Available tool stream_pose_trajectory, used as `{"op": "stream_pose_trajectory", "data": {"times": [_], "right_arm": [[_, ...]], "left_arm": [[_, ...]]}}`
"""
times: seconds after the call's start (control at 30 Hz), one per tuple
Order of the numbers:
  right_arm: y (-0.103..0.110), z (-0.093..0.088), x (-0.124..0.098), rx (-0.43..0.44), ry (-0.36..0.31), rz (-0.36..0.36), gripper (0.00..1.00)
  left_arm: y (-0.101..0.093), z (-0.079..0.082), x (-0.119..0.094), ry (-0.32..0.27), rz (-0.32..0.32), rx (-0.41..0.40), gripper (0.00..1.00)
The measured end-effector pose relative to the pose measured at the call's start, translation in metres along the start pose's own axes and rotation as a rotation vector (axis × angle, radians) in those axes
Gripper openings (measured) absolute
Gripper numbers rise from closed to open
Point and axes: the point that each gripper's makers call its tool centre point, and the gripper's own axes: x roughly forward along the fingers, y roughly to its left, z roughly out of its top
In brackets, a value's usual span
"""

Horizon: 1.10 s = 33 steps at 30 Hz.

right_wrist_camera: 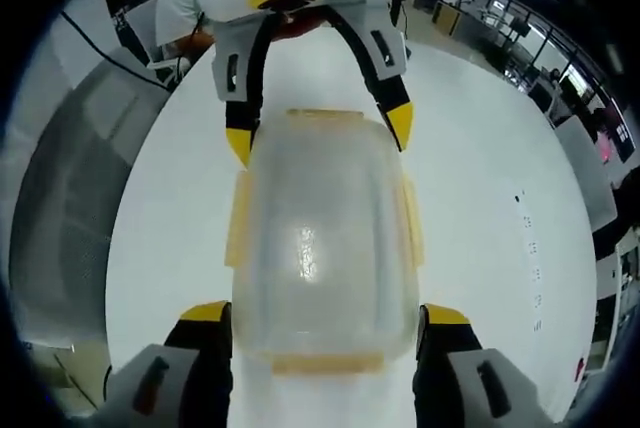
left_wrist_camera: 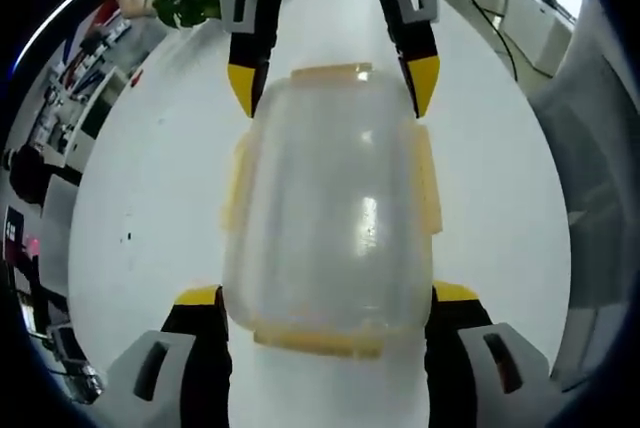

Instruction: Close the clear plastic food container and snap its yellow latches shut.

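Now, container: clear lidded food container (left_wrist_camera: 335,213) on white table (left_wrist_camera: 150,198).
Left gripper (left_wrist_camera: 328,298): jaws spread, flanking one end.
Right gripper (right_wrist_camera: 325,316): spread at opposite end.
Yellow latches (left_wrist_camera: 432,180): seemingly unsnapped.

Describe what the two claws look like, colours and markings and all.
Both claws match: the left claw and the right claw have grey plastic bodies with slot holes, black inner arms and bright yellow tips. Seen from the right gripper view, the left claw carries a white housing with a yellow arc and a green light. No cables or sleeves are visible on them.
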Motion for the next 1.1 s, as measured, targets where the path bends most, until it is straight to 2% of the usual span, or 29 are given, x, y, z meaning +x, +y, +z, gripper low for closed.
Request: {"op": "stream_pose_trajectory", "data": {"times": [0.2, 0.4, 1.1], "right_arm": [[0.0, 0.001, 0.0, 0.006, 0.007, -0.004, 0.74], [0.001, 0.012, 0.005, 0.009, 0.006, -0.006, 0.74], [0.008, 0.07, 0.029, -0.009, -0.002, 0.002, 0.74]], "left_arm": [[0.0, -0.001, -0.001, -0.007, 0.003, -0.003, 0.78], [-0.001, -0.012, -0.006, -0.002, 0.002, -0.002, 0.78], [-0.005, -0.07, -0.03, -0.002, 0.009, -0.022, 0.78]]}}
